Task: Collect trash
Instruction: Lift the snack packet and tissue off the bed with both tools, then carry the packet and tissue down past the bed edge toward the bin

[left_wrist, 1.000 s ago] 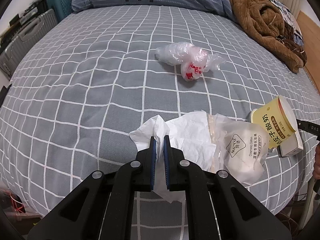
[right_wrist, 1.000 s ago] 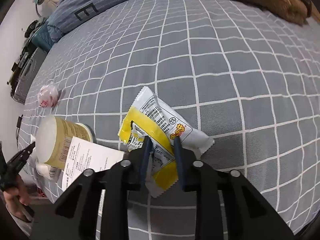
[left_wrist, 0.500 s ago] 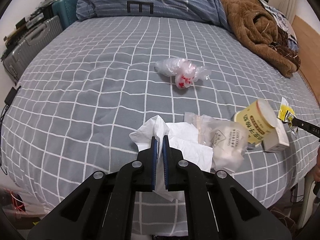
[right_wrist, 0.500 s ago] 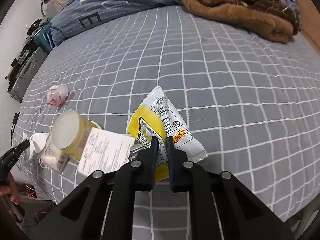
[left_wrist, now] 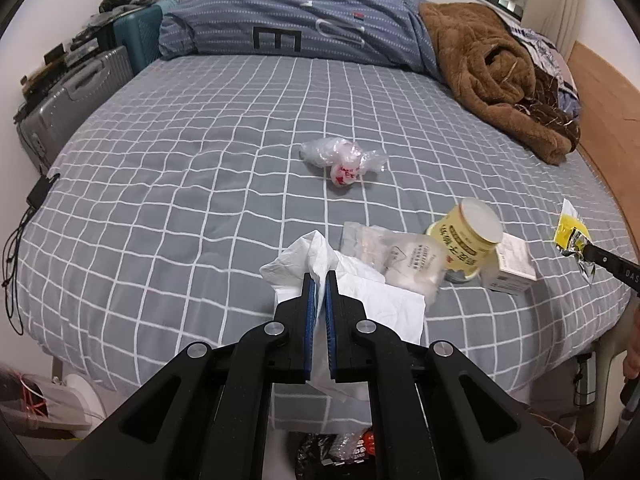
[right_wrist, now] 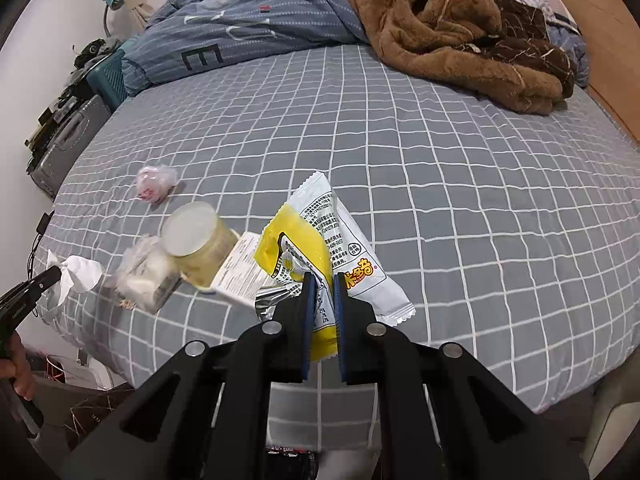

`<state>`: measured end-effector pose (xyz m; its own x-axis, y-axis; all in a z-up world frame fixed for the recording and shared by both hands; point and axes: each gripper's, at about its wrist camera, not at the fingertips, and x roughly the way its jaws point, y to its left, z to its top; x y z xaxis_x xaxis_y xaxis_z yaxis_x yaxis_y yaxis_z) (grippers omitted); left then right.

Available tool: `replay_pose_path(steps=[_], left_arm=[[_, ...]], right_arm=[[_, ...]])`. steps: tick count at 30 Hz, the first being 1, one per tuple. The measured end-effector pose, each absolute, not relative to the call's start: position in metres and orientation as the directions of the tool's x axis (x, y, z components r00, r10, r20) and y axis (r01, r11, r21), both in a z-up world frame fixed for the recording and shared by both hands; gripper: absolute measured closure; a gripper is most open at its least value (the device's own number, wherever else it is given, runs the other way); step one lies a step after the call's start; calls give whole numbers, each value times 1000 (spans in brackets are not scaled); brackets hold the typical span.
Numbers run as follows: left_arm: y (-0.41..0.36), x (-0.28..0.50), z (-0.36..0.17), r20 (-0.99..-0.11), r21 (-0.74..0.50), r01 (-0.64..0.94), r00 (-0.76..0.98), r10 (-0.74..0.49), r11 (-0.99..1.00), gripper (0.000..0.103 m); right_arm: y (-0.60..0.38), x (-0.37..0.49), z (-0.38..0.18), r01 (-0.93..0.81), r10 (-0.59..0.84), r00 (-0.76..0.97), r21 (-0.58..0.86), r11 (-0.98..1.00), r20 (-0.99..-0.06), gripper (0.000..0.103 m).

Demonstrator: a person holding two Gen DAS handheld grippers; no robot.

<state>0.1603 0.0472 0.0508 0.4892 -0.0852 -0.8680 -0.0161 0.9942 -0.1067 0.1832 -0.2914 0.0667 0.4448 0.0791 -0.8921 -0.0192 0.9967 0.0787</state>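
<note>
Left wrist view: left gripper (left_wrist: 320, 276) has blue-padded black fingers (left_wrist: 309, 312) pinching a white tissue (left_wrist: 384, 300), thin, soft and crumpled, which hangs off the near edge of the bed (left_wrist: 200, 184). Just beyond lies a clear plastic pouch (left_wrist: 404, 260) with white contents, touching a tipped yellow paper cup (left_wrist: 468, 240) with a pale lid; a small white carton (left_wrist: 512, 268) rests beside the cup. Farther in, a balled clear plastic bag (left_wrist: 344, 160) with red print sits alone. Bed cover is grey with a white grid; a fuzzy brown blanket (left_wrist: 496, 76) is piled far right, a blue striped duvet (left_wrist: 300, 28) at the head.

Right wrist view: right gripper (right_wrist: 320, 280) has just been closing and its fingers (right_wrist: 307, 312) clamp a snack wrapper (right_wrist: 320, 240), glossy white and yellow film with printed text, foil inside showing at the torn end, lifted over the bed's near edge. Same cup, pouch and carton lie to the left.
</note>
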Motion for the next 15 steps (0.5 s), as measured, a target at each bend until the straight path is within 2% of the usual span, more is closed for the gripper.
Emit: replay_pose_path(steps=[15], left_arm=[[33, 101, 79, -846, -130, 11, 519, -117, 991, 98]], right_arm=[[-261, 97, 108, -25, 79, 526, 78, 997, -847, 94]])
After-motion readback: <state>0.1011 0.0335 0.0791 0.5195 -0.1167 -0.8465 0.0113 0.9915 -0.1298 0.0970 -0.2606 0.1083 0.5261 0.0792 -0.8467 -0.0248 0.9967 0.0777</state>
